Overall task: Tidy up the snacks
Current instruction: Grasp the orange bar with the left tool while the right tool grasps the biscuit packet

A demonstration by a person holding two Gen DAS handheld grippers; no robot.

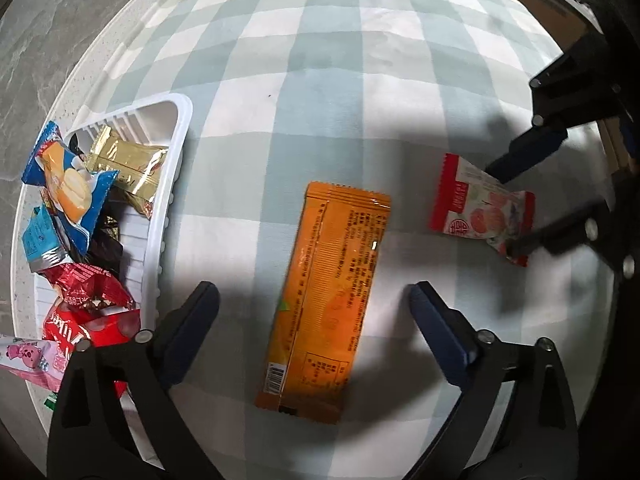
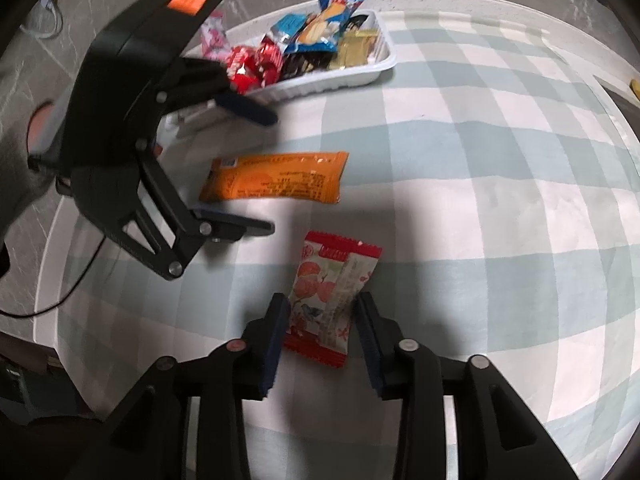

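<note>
The left tongs (image 1: 314, 304) stand spread wide and empty, their tips flanking the orange packet (image 1: 326, 304), which lies flat on the checked desk (image 1: 360, 80) between them without touching either pad. In the left wrist view the packet's long axis runs from about 12 to 6 o'clock, so the jaws would close across its narrow width. The white tray (image 1: 176, 168), already heaped with snacks, sits at 9 to 10 o'clock, just beside the left finger. The right tongs (image 2: 322, 332) are partly spread around the near end of the red-and-white packet (image 2: 330, 296), whose long axis also points to 12 o'clock; whether the pads press it cannot be told. The left hand is the nearer to the orange packet.
</note>
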